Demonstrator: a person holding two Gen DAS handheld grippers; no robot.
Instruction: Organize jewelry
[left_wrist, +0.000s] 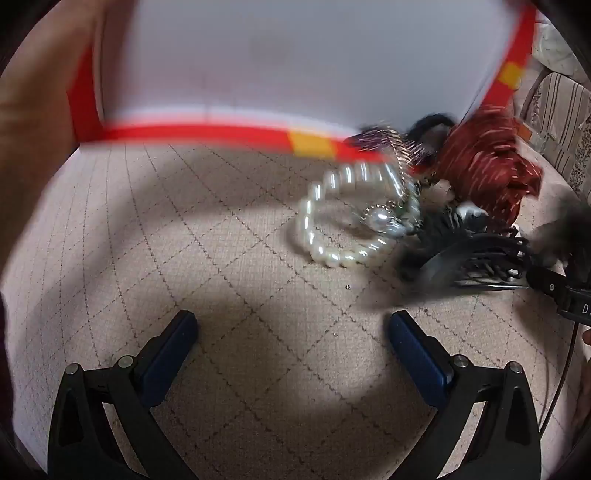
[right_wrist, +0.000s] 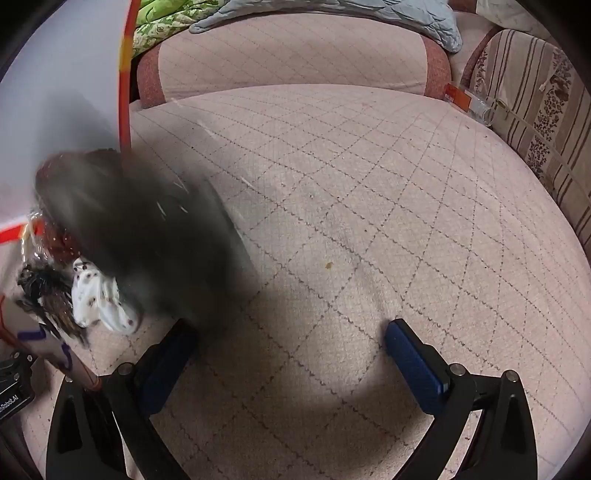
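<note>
Item: pearl bracelet (left_wrist: 343, 218), coiled on the quilted pink cushion (left_wrist: 184, 229), lying at the near edge of a heap of accessories; just right of it a dark red striped scrunchie (left_wrist: 487, 166) and a black toothed hair clip (left_wrist: 476, 262), the latter touching or nearly touching the pearls. Behind the heap, a white box with red and yellow trim (left_wrist: 295, 66), blurred, its exact footing unclear. Left gripper (left_wrist: 293, 347): fingers spread wide, empty, hovering over bare cushion short of the bracelet. Right gripper (right_wrist: 290, 354): fingers likewise wide apart, nothing held, a blurred dark object (right_wrist: 140, 236) close by its left finger. Handling advice: separate the pearls first; approach from the open cushion side, straddle a single strand of beads, close gently, and lift slowly lest the clip's teeth snag.
</note>
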